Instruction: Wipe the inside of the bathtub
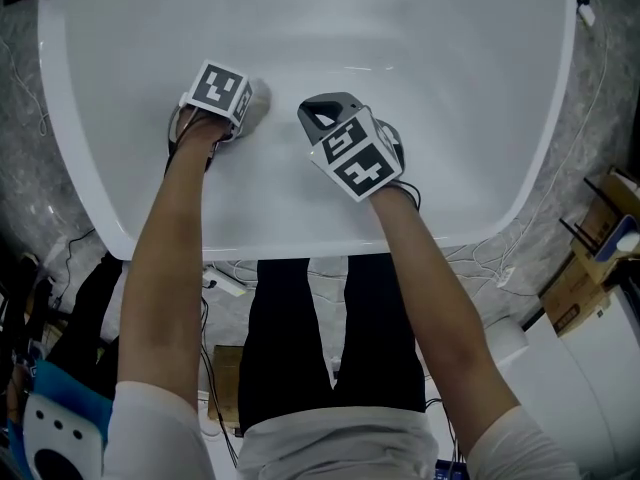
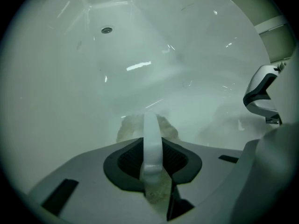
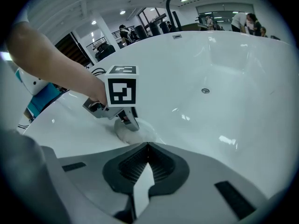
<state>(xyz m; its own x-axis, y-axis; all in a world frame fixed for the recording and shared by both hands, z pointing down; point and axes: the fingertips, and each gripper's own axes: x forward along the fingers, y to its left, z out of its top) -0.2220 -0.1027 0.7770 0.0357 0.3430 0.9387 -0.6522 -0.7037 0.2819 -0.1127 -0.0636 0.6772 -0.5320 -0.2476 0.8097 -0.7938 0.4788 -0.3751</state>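
White, glossy bathtub (image 1: 90,198) looks slick, so the main risk is grip. L tongs (image 2: 152,139) are clamped tight on a pale cloth wad (image 2: 128,127) pressed to the tub's inner surface, on the person's side. If only a corner is pinched, drag could pull the cloth free & bare jaw tips would scrape the tub. R tongs (image 3: 145,171) are closed w/ nothing between them, near the L. A wide stroke could knock the two together.
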